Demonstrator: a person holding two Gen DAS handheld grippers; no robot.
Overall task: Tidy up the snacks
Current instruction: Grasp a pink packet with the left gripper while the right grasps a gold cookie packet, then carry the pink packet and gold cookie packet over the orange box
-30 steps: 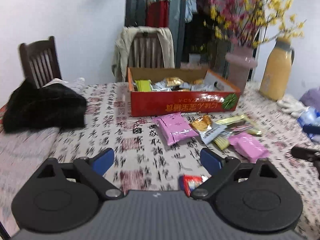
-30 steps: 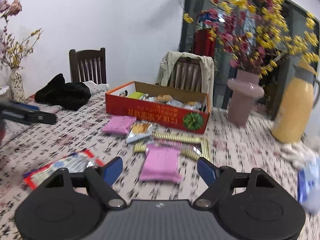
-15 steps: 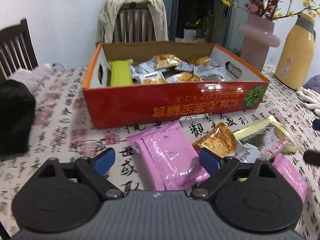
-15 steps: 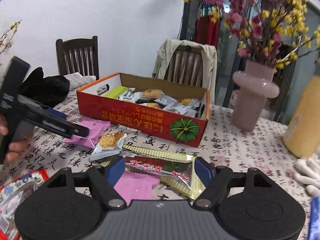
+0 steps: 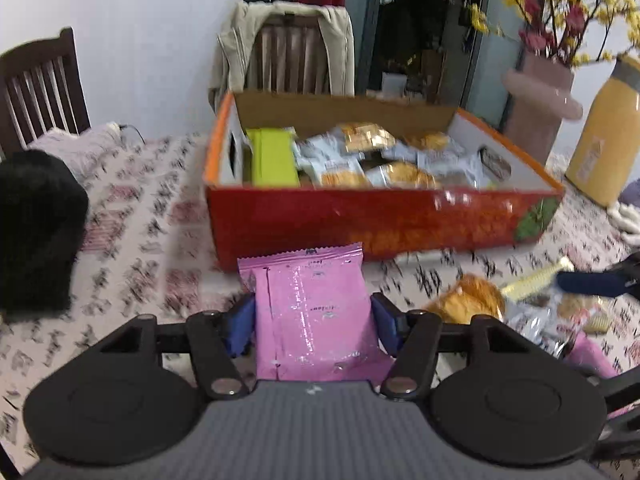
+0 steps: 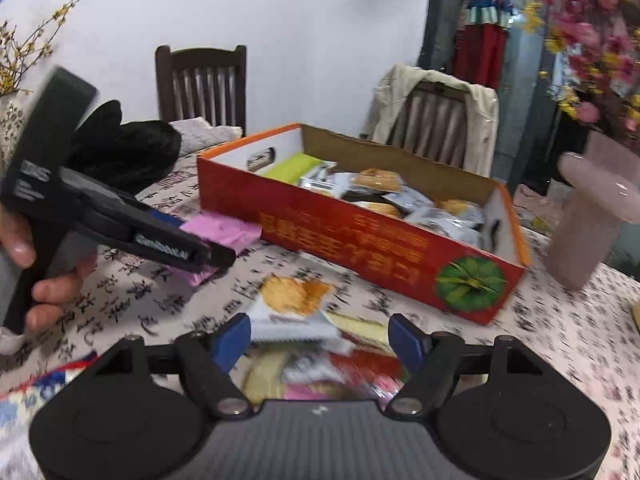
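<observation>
Landmark: a red cardboard box (image 5: pixel 380 220) stands open on the worktop (image 5: pixel 132 248), which wears a cloth printed with black characters. All places below are given from this box.

Far left of the box: a black garment (image 5: pixel 36 232) lies heaped on the worktop, with a dark wooden chair (image 5: pixel 38 92) behind it.

Near side of the box, left: the left gripper (image 5: pixel 312 322) has its blue jaws closing on a pink snack packet (image 5: pixel 316 312), and both pads meet the packet's side edges. The packet's top seal ends just short of the box's front wall. In the right wrist view a hand (image 6: pixel 24 268) holds this gripper by its black handle.

Inside the box: a green packet (image 5: pixel 272 156) lies at the left end, and grey-white biscuit packets (image 5: pixel 360 164) fill the rest.

Behind the box: a chair draped with a beige jacket (image 5: pixel 284 36).

Near side of the box, right: the right gripper (image 6: pixel 320 338) hovers over loose snacks, jaws spread and gripping nothing. A biscuit packet (image 6: pixel 292 308) lies between and just beyond its tips. More wrappers beneath it are too blurred to name.

Right of the box: a pink vase (image 6: pixel 592 220) of pink and yellow blossom stands near the corner. A yellow flask (image 5: pixel 604 132) stands farther right.
</observation>
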